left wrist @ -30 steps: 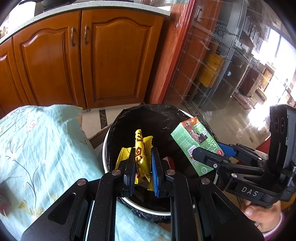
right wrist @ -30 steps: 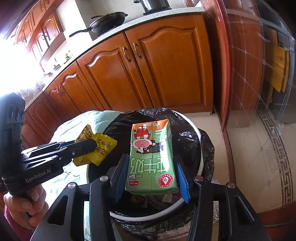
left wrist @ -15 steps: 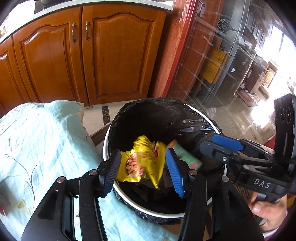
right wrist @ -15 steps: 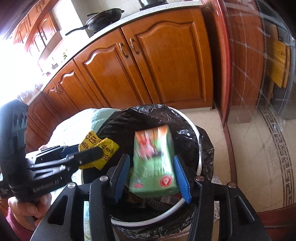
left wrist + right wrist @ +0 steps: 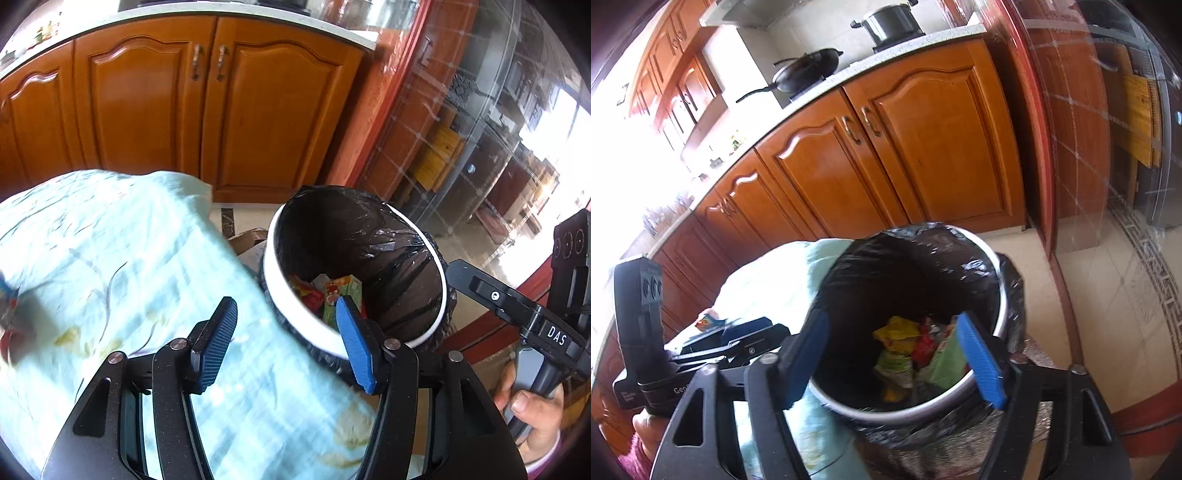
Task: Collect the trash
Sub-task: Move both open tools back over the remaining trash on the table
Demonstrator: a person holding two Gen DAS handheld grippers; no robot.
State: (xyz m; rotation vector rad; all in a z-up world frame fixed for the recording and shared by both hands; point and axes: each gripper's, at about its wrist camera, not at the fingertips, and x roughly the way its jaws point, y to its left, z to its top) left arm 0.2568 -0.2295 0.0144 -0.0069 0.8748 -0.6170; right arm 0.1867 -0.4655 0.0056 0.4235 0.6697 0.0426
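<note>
A round white trash bin (image 5: pixel 291 295) (image 5: pixel 995 273) with a black liner stands beside the table. Inside it lie the green carton (image 5: pixel 943 360) (image 5: pixel 341 288), the yellow wrapper (image 5: pixel 895 328) and other red and green wrappers. My left gripper (image 5: pixel 284 341) is open and empty, above the table edge left of the bin. My right gripper (image 5: pixel 890 356) is open and empty, just above the bin's near rim. A small colourful piece of trash (image 5: pixel 707 321) lies on the table beyond the left gripper; it shows blurred in the left wrist view (image 5: pixel 7 306).
The table wears a light blue flowered cloth (image 5: pixel 110 258) (image 5: pixel 768 280). Wooden kitchen cabinets (image 5: pixel 184 110) (image 5: pixel 905 155) stand behind. A counter holds a wok (image 5: pixel 809 70) and a pot (image 5: pixel 892 24). A glass partition (image 5: pixel 480 147) is to the right, over tiled floor (image 5: pixel 1108 302).
Both grippers opened and dropped their loads: the yellow wrapper and the green carton fell into the bin. The left gripper then swung left over the table; the right drew back slightly.
</note>
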